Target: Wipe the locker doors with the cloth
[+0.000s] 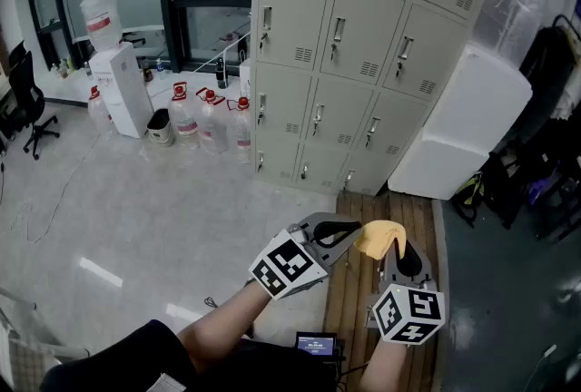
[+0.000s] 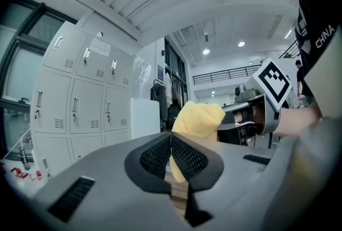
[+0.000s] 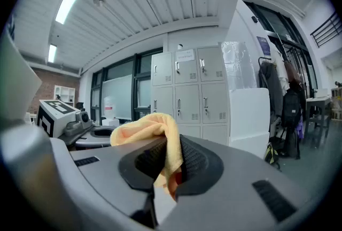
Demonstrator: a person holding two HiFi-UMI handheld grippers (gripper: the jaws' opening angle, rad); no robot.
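Keep the right gripper clamped firmly on the yellow cloth, which bunches out over its jaws, carry it from low over the floor up to the grey locker doors standing well ahead, and wipe each panel flat while working round the handles. The left gripper has its jaws closed pad to pad just beside the cloth; whether they nip a fold cannot be determined. Legible print is limited to white lettering, apparently "CHINA", on a dark sleeve.
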